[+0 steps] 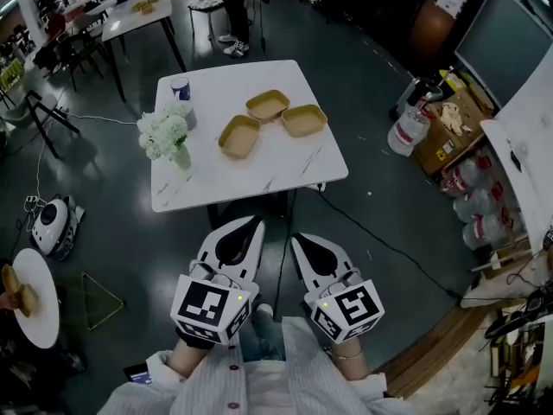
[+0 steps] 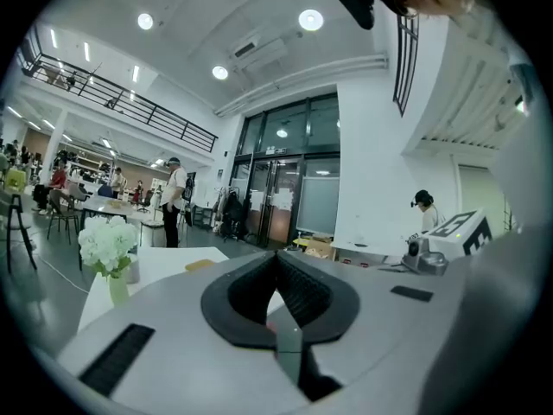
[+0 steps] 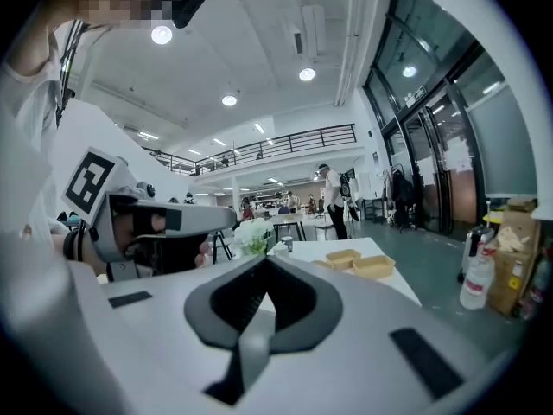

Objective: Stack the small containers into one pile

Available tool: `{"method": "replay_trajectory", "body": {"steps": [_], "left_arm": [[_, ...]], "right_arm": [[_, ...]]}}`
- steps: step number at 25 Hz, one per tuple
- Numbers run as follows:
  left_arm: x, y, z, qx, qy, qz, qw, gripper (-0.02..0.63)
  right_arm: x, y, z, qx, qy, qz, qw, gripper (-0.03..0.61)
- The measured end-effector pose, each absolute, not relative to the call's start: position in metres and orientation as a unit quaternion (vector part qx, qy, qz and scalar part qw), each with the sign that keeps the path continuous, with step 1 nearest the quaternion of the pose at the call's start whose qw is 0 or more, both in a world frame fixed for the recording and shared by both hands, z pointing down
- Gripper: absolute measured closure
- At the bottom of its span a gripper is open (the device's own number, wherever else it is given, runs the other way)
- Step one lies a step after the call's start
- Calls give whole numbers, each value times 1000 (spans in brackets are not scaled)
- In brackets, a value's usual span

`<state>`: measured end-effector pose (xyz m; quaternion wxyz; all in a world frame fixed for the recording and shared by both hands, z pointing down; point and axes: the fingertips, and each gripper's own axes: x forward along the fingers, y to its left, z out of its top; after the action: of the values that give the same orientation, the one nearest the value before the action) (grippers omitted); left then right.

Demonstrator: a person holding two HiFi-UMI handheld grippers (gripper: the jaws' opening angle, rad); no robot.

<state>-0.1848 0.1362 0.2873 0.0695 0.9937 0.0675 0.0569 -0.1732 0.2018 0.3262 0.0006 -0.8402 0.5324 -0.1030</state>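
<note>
Three shallow tan containers lie apart on the white table (image 1: 285, 167): one at the front left (image 1: 239, 136), one behind it (image 1: 267, 105), one to the right (image 1: 304, 120). Two of them (image 3: 343, 257) (image 3: 373, 267) also show in the right gripper view, and one (image 2: 200, 265) peeks over the jaws in the left gripper view. Both grippers are held close to my body, short of the table's near edge. My left gripper (image 1: 256, 221) (image 2: 276, 253) is shut with nothing in it. My right gripper (image 1: 295, 239) (image 3: 263, 258) is shut and holds nothing.
White flowers in a vase (image 1: 166, 135) and a blue-and-white cup (image 1: 181, 88) stand on the table's left side. Water jugs (image 1: 409, 130) and a cardboard box (image 1: 448, 124) sit on the floor to the right. A person (image 1: 235, 7) stands beyond the table.
</note>
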Motion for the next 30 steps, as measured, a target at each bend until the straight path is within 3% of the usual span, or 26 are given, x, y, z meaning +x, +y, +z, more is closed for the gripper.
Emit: {"method": "replay_trajectory", "body": {"steps": [16, 30], "left_arm": [[-169, 130, 293, 995, 43, 58, 65, 597], [-58, 62, 303, 994, 46, 75, 71, 597]], "right_arm": [[-155, 210, 335, -834, 542, -105, 10, 568], [-47, 147, 352, -831, 539, -138, 0, 568]]}}
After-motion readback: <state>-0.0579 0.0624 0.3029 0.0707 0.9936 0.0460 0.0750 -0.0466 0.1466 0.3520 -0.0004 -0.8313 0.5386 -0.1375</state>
